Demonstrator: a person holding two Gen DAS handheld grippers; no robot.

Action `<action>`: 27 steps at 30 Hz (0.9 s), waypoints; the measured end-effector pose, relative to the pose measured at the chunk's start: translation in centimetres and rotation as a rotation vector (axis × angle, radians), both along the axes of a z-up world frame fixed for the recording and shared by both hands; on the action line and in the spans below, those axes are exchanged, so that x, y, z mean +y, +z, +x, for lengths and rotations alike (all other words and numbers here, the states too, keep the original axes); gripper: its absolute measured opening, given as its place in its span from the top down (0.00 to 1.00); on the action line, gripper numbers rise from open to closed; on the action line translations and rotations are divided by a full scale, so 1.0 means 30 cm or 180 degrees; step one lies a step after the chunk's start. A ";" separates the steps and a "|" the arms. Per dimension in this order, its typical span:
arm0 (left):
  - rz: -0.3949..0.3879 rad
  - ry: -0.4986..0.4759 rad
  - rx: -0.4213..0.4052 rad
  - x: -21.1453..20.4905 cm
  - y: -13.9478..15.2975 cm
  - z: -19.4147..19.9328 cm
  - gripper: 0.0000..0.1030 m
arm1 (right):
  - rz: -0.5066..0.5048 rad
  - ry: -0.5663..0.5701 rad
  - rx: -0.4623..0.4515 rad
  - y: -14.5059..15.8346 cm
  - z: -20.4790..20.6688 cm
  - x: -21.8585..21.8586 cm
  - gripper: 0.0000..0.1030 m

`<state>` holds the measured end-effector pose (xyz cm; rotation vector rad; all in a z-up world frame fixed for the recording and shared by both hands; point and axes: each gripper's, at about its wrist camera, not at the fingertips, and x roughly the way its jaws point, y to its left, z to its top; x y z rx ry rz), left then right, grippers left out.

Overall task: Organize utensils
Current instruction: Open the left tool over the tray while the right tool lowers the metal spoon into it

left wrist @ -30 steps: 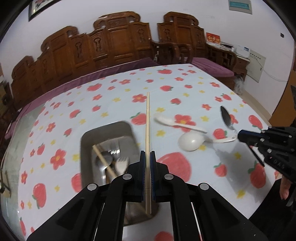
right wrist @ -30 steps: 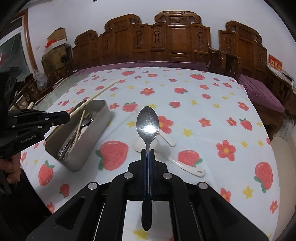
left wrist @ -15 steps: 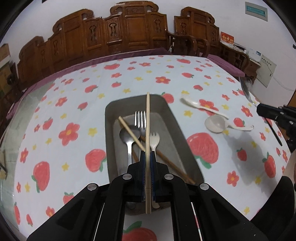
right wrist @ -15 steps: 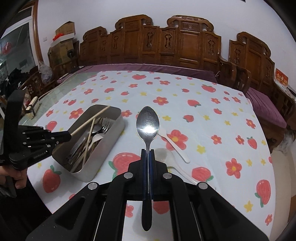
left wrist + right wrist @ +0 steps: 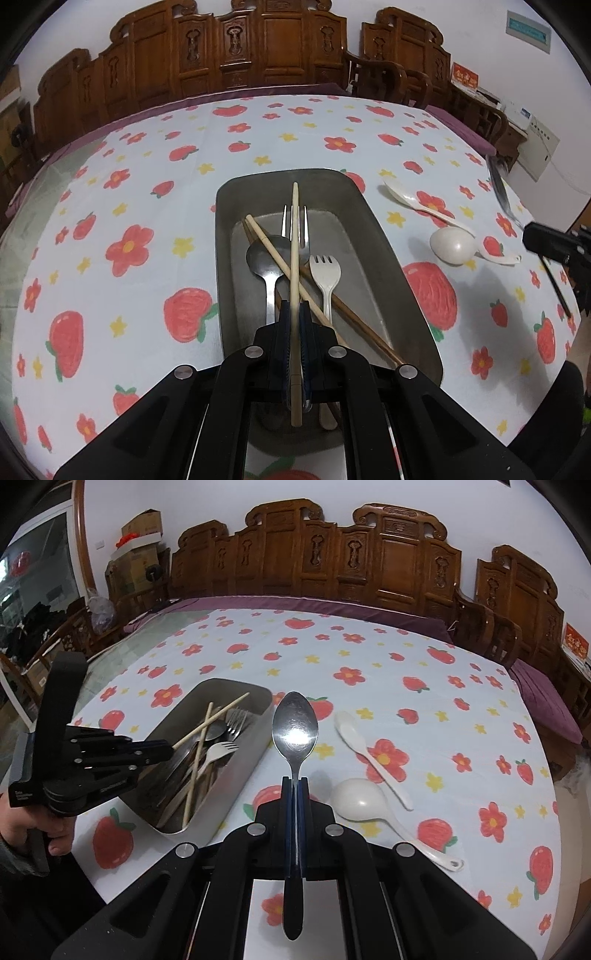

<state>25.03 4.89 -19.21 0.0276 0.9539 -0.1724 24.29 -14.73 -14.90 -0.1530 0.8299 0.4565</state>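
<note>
A: Chopstick (image 5: 294, 258) first. We had the left claw (image 5: 294, 314) clamped on it, hanging over the metal tray (image 5: 384, 258), pointing along its length above the forks and spoon already inside.

B: Agreed. Our worry was the long end: let go too high, and it could bounce off the crossed chopsticks (image 5: 317, 306) and tip over the rim onto the desk (image 5: 129, 177).

A: And the right claw (image 5: 294, 786) was closed on the steel spoon (image 5: 294, 734), just right of the tray, bowl upward.

B: We judged the two claws might collide if both went in together. The white spoons (image 5: 354, 797) lay on the cloth farther right, untouched.
</note>
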 end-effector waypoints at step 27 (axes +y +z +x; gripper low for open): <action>0.0057 0.0264 -0.0647 0.141 0.167 -0.050 0.35 | -0.0014 0.0269 0.0140 -0.044 0.052 0.246 0.96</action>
